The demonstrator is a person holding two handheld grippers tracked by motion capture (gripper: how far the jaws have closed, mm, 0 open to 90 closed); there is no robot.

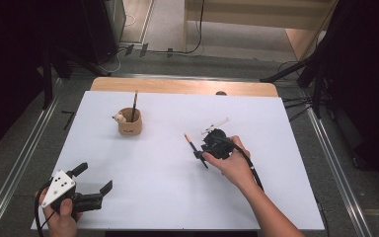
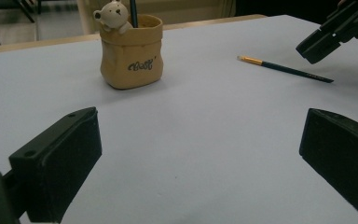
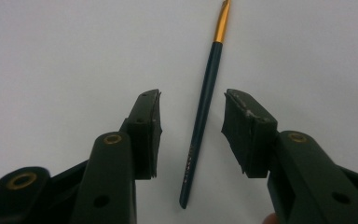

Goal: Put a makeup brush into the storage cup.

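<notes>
Right gripper (image 3: 192, 123) fingers spread wide, dark brush (image 3: 205, 107) lying flat on white worktop (image 3: 51, 56) between them, untouched. Left gripper (image 1: 94, 181) fingers spread, nothing inside. Bear cup (image 1: 130, 121) at 11 o'clock from brush, well apart.

Matt white table (image 1: 153, 197) – glossy dark brush (image 3: 204, 116), gold metal collar.
</notes>
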